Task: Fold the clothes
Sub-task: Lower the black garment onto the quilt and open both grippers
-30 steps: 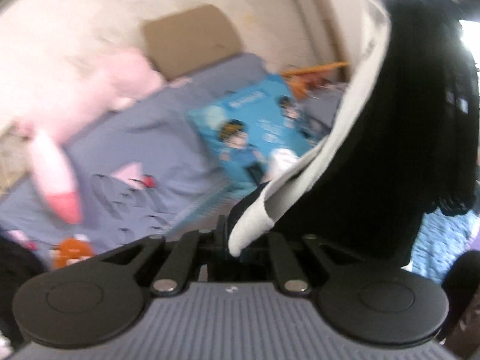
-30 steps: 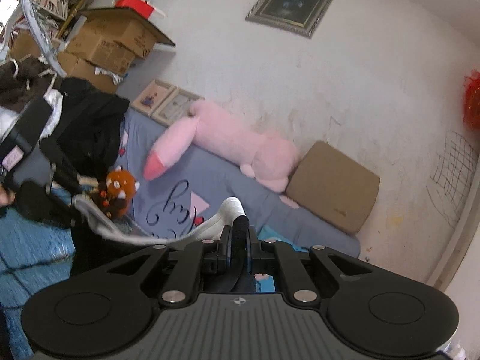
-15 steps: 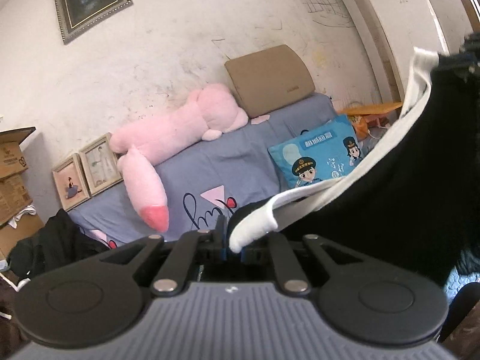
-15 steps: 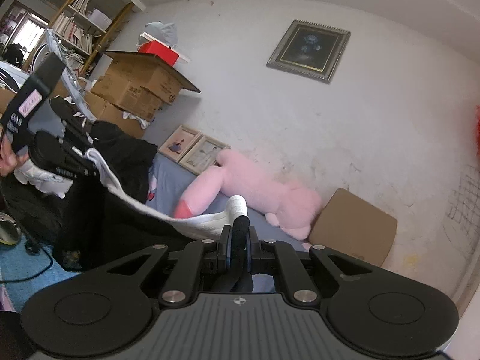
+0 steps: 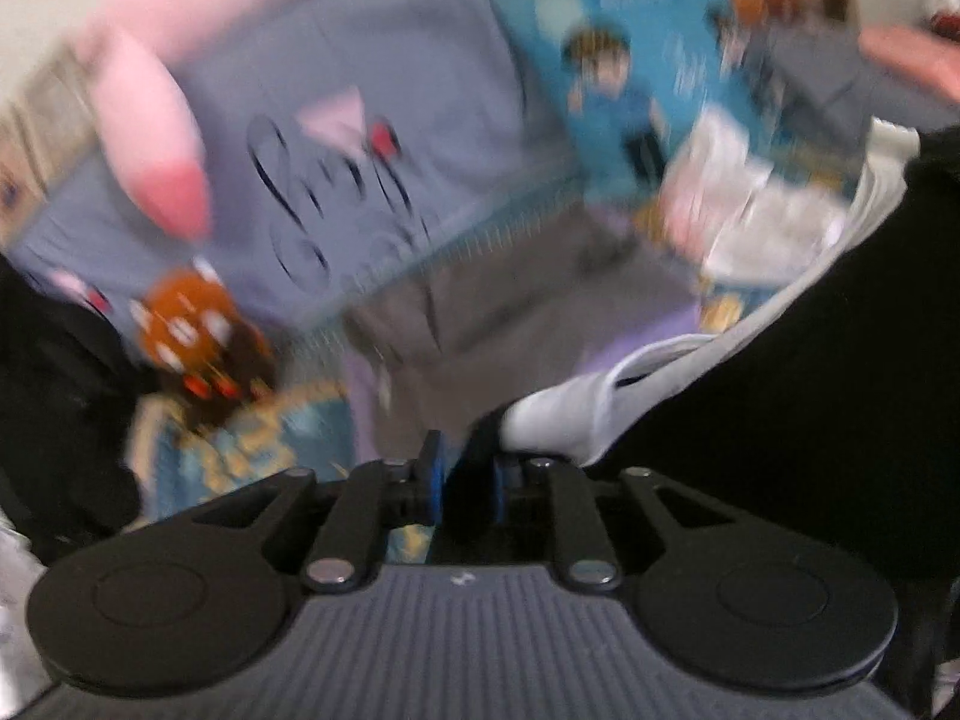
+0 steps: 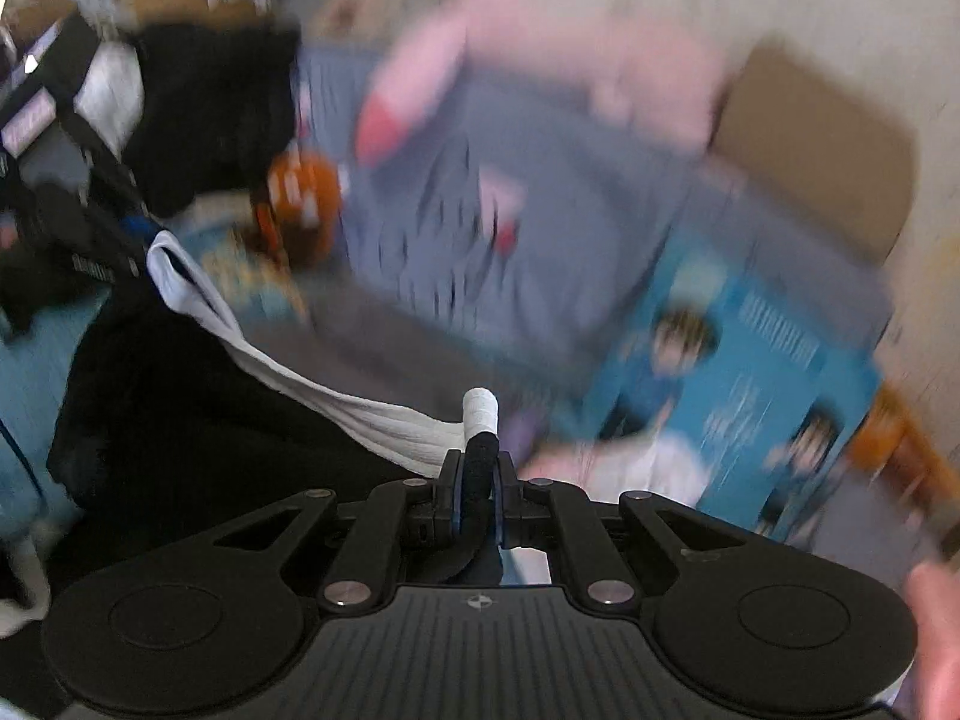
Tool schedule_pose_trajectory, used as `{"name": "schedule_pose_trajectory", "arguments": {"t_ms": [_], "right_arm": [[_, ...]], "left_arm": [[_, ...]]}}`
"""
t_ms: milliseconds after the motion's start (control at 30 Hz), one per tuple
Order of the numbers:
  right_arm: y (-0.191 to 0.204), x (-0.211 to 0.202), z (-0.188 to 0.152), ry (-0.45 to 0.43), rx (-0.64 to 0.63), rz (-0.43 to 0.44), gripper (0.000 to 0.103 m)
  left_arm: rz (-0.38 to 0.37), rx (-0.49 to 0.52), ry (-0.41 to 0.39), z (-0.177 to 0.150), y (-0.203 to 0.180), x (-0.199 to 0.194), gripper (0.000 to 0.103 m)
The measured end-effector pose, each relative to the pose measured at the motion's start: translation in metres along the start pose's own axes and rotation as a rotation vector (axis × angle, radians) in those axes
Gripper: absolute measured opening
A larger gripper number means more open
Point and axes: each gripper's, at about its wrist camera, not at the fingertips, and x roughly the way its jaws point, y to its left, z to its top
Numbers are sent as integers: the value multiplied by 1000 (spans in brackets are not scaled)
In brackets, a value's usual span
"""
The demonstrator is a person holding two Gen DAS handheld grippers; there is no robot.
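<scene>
Change since earlier: both views now heavily smeared; half a second ago they looked level at the wall and framed picture, now they tilt down onto the bed (image 5: 456,138) and the floor before it; the garment stayed pinched at both ends
Left gripper (image 5: 462,474): jaws closed on the garment's black cloth, its white band bunched just beyond the tips
Right gripper (image 6: 477,480): jaws clamped on black cloth, a stub of white band poking up between the tips
Garment (image 5: 798,372): one, black with a white ribbed band (image 6: 312,387); held in the air, band strung between the two grippers; black body fills the right of the left view and hangs at lower left in the right view
Other gripper seen: the left one shows at far left of the right view, gripping the band's far end
Writing: white text on the blue cushion, too blurred to read; a tag on the left gripper body, also unreadable
Cushions: two, blue cartoon one (image 6: 750,372) on the bed, tan one (image 6: 822,144) against the wall
Plush: two, long pink one (image 5: 150,138) on the bed, small brown one (image 5: 186,324) at its edge
Bedsheet: grey-blue, dark script print, letters not legible
Dark clothes pile (image 6: 210,102): one, upper left in the right view
Floor: white crumpled items near the blue cushion, count unclear
</scene>
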Motion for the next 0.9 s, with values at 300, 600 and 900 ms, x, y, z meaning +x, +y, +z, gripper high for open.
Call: {"name": "schedule_pose_trajectory", "arguments": {"t_ms": [300, 600, 900], "right_arm": [[-26, 142, -50, 182, 83, -21, 9], [-61, 185, -87, 394, 325, -34, 41], [-63, 113, -100, 270, 444, 6, 69]], "left_arm": [[42, -8, 152, 11, -1, 175, 18], [-33, 43, 178, -13, -19, 205, 33], [-112, 152, 67, -13, -49, 183, 103]]}}
